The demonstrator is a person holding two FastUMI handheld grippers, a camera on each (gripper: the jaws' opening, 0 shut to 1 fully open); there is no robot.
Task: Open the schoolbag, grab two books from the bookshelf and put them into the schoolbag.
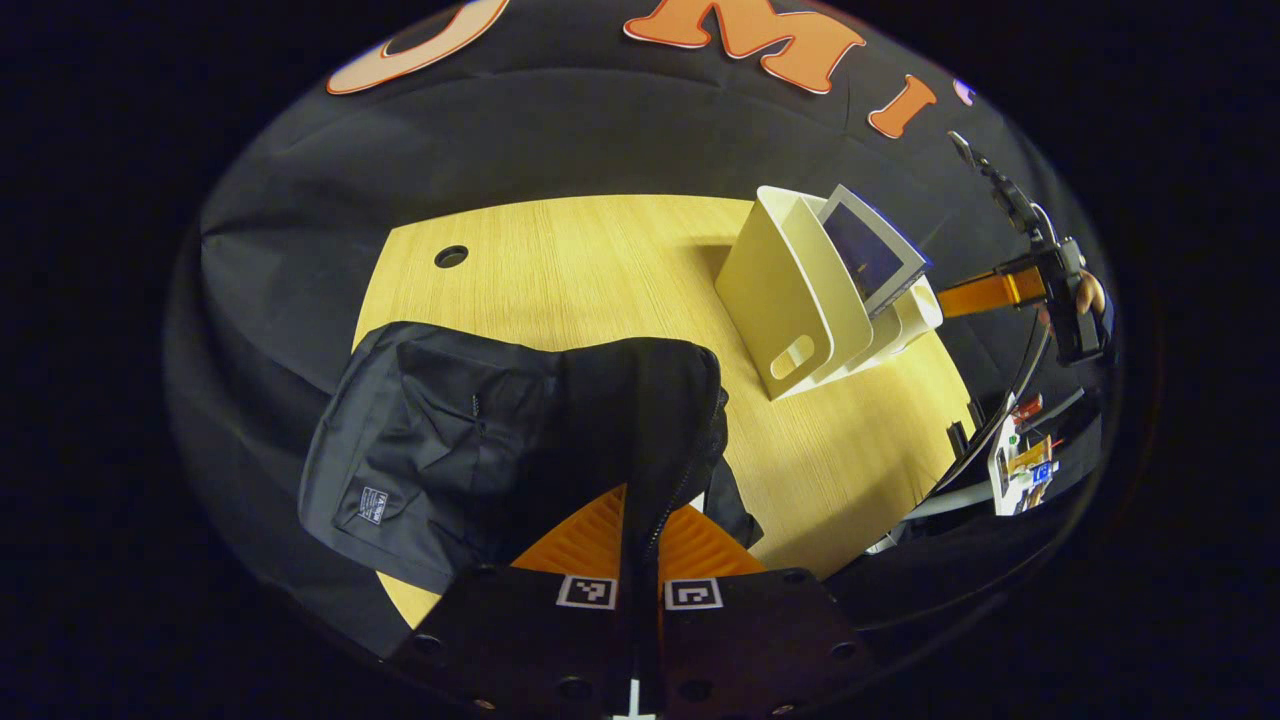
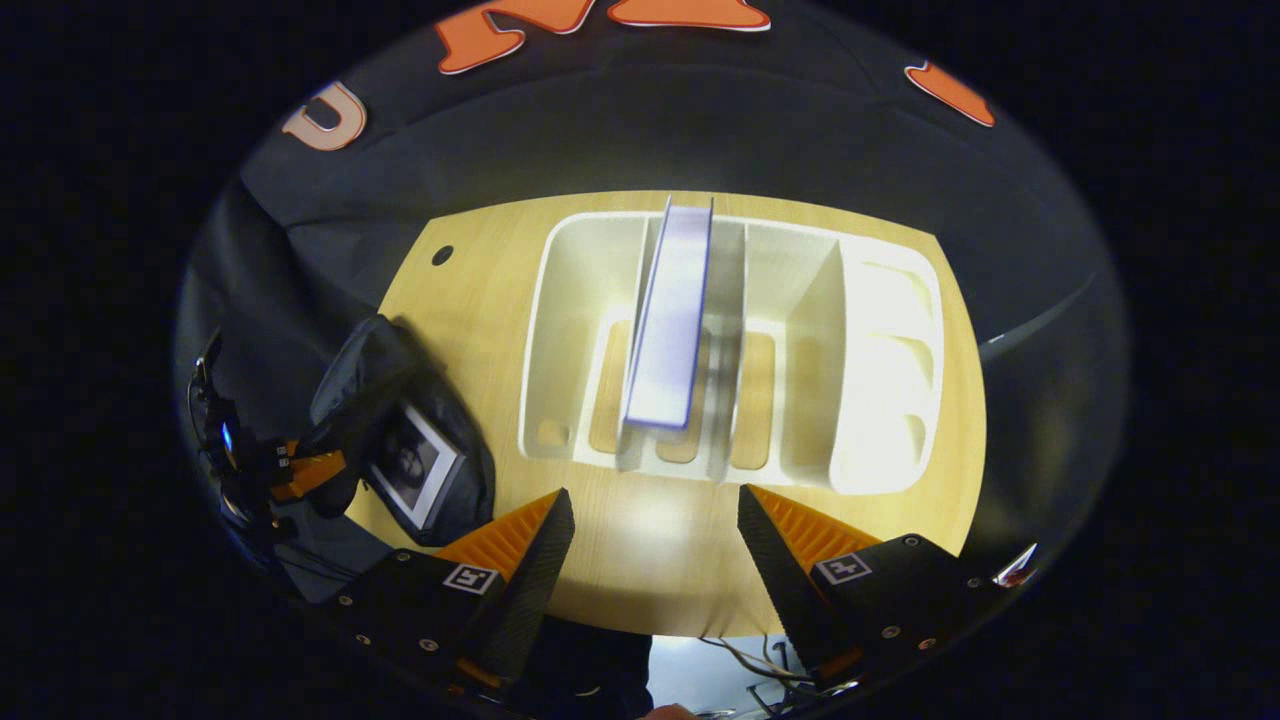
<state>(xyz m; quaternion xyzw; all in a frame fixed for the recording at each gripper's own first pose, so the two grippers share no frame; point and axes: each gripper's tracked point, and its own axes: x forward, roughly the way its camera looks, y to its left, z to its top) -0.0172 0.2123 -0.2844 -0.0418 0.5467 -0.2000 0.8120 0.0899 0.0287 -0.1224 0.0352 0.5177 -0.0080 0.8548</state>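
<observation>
**Left hand-held gripper holds the bag flap; right one faces the shelf**

In the left gripper view, the left hand-held gripper [image 1: 640, 560] is clenched on the zipped edge of the black fabric schoolbag [image 1: 450, 450], both fingers pressing on the cloth flap that rises between them. The schoolbag lies on the near left part of the light wooden desk [image 1: 600, 270]. To its right, farther back, stands the cream plastic bookshelf [image 1: 800, 310] with upright dividers, and a thin book with a dark purple cover [image 1: 870, 255] leans in it. Beyond the shelf, at the right edge, the other gripper appears, held by a person's hand [image 1: 1090, 295].

In the right gripper view, the right hand-held gripper [image 2: 655, 545] is released, its fingers spread wide apart over bare desk just near the bookshelf [image 2: 880, 400]. The purple-covered book [image 2: 670, 320] stands on edge in a middle compartment, straight ahead of the fingers. At the left, the schoolbag [image 2: 370, 370] is open, and a book with a grey-framed dark cover [image 2: 412, 465] lies inside its mouth, with the left gripper [image 2: 300, 470] beside it.
</observation>
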